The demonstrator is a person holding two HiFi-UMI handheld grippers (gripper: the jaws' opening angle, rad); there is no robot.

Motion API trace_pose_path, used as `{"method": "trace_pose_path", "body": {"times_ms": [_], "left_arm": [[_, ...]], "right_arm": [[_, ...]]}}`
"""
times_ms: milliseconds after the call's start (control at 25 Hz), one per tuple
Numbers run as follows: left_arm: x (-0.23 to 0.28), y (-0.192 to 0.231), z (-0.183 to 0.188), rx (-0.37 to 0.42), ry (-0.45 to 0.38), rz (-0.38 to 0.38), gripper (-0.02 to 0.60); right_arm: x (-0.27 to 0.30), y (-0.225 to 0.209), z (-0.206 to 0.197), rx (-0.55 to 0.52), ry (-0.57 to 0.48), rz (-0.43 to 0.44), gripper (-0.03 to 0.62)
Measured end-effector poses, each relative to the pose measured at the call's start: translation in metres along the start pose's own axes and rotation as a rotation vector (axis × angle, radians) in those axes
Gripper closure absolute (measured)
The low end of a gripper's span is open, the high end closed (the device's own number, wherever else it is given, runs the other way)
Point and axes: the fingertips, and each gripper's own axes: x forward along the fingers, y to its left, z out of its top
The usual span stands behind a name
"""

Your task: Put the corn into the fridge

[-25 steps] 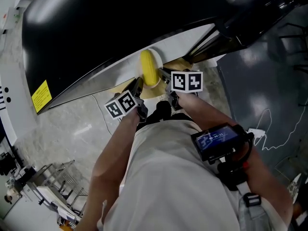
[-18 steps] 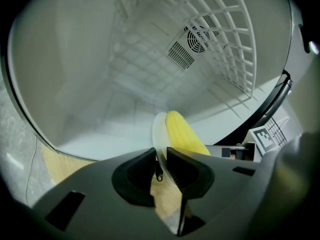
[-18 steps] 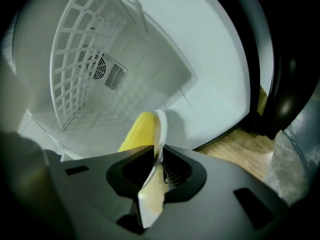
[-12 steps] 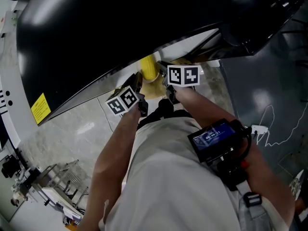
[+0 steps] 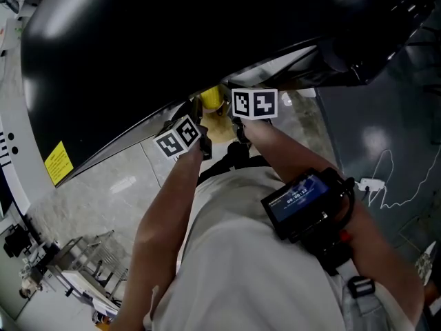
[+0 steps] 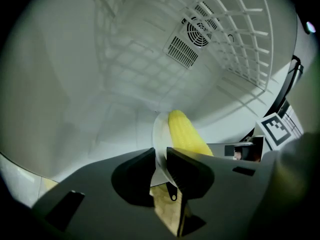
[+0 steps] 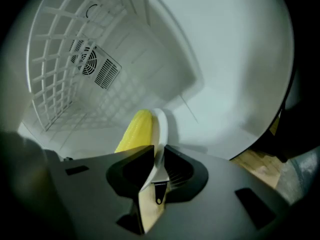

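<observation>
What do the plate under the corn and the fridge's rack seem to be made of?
The plate looks like smooth white ceramic or plastic, judging by its thin, even rim. The rack looks like white-coated wire, forming an open grid.

Corn (image 6: 186,133) yellow, plate (image 6: 159,134) white, fridge interior (image 6: 90,84) white, rack (image 6: 240,29) white grid, floor (image 5: 103,178) grey marbled.
</observation>
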Motion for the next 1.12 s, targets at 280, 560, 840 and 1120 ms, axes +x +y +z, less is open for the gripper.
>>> {"method": "trace_pose_path", "body": {"times_ms": [280,560,840,1120], "left_arm": [[0.011,0.000,0.011,0.060,-0.010,0.034,0.525],[0.022,0.005,0.022,0.140,0.004,0.110,0.524],[0.032,0.010,0.033,0.197,0.013,0.147,0.523],[0.041,0.019,0.019,0.157,0.070,0.126,0.523]], "right_arm": [[0.006,-0.003,0.010,-0.024,-0.031,-0.042,0.537],[0.008,-0.001,0.015,-0.047,-0.056,-0.084,0.537],[0.013,0.001,0.022,-0.125,-0.055,-0.128,0.537],[0.018,-0.001,0.024,-0.114,-0.035,-0.142,0.536]]}}
